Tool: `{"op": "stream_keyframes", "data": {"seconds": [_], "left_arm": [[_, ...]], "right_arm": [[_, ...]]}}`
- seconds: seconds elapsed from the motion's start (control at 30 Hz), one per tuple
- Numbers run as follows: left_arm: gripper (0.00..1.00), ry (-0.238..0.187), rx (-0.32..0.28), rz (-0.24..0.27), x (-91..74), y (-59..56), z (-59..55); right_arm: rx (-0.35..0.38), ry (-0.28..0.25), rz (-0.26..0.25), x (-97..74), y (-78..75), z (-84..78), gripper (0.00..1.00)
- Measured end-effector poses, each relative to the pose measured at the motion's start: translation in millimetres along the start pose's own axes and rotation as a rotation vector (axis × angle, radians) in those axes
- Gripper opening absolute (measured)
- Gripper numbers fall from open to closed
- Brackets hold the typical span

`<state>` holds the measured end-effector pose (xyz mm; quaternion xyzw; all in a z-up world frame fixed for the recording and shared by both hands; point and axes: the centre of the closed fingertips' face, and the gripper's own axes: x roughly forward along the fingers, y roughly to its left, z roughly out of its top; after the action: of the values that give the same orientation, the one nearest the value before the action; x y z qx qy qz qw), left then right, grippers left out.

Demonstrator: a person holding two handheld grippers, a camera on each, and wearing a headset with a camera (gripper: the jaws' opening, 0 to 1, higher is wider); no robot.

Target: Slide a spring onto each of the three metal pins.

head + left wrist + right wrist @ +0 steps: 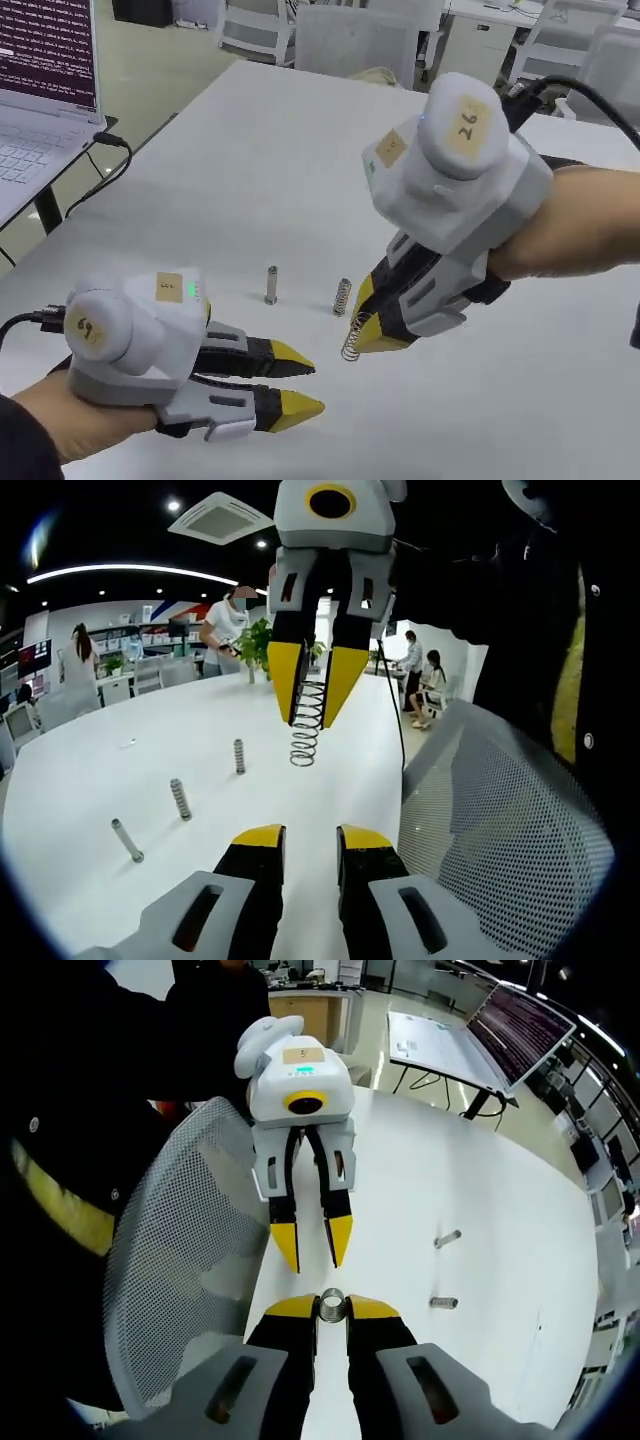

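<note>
Presently the right hand-held gripper (pixel 368 335), upper right of head view, is clamped on a spring (pixel 351 340). The coil is silvery and open-wound, its lower turns hanging past the yellow tips, its top hidden between the jaws. The left hand-held gripper (pixel 300 381), lower left, has its jaws apart and holds nothing. Left gripper view, left side, on the white desk (pixel 120 740): a bare pin (pixel 126 840) lowest, then a middle pin (pixel 180 799) and a top pin (pixel 239 756), each sleeved by a coil. Right gripper view: pins too small to tell apart. Laptop (pixel 40 90) cut off at upper left.
</note>
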<state>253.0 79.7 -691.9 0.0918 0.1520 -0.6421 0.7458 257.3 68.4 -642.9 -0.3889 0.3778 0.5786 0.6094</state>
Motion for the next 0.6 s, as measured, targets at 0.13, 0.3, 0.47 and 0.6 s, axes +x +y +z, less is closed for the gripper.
{"op": "stream_keyframes", "data": {"seconds": [0.13, 0.3, 0.47, 0.6], "left_arm": [[0.13, -0.005, 0.001, -0.005, 0.3, -2.4, 1.5], [0.13, -0.009, 0.005, -0.008, -1.5, -7.0, 3.8], [0.13, -0.01, 0.01, -0.006, -5.6, -11.4, 5.4], [0.13, -0.014, 0.02, 0.0, -9.6, -16.7, 8.4]], "right_arm": [[0.004, 0.009, -0.008, -5.9, 1.6, -2.8, 0.08], [0.01, 0.019, -0.025, -14.5, 2.6, -4.6, 0.08], [0.015, 0.016, -0.04, -24.5, 7.6, -0.2, 0.08], [0.006, 0.024, -0.057, -32.2, 9.6, 4.5, 0.08]]}}
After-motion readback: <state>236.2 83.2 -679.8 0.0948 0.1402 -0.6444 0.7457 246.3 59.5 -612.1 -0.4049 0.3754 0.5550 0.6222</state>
